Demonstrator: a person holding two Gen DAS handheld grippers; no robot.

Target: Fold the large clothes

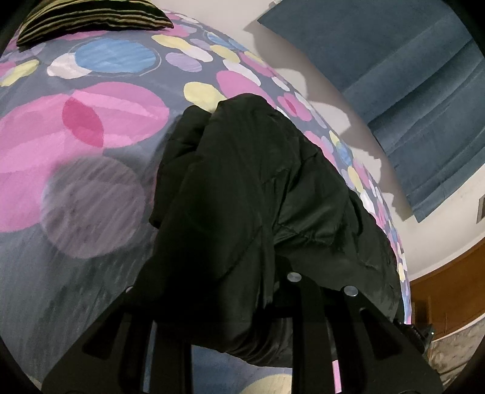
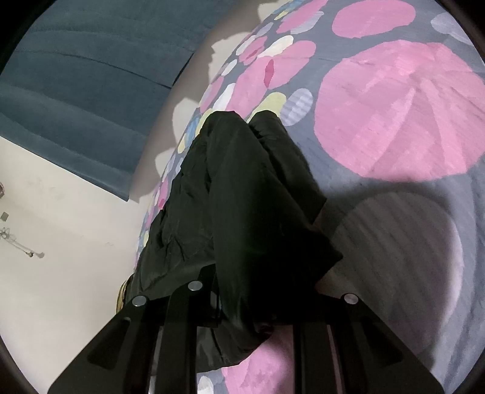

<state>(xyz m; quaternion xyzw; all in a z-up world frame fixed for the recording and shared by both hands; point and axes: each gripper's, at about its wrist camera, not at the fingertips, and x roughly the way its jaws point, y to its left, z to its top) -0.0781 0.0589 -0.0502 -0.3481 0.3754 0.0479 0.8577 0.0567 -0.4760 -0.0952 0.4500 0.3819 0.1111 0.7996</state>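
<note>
Presently clamped in both tools: left tool (image 1: pixel 242 306) and right tool (image 2: pixel 242 303), each gripping black garment (image 1: pixel 251 188) at frame centre, lifted over patterned bed (image 1: pixel 91 127). Judged mid-fold; laying down and further folds outstanding.

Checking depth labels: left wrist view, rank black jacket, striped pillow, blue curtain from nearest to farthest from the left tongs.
1. black jacket: bunched right at the left tongs, centre.
2. striped pillow: far end of the bedspread, upper left.
3. blue curtain: on the wall beyond the bed, upper right.
</note>
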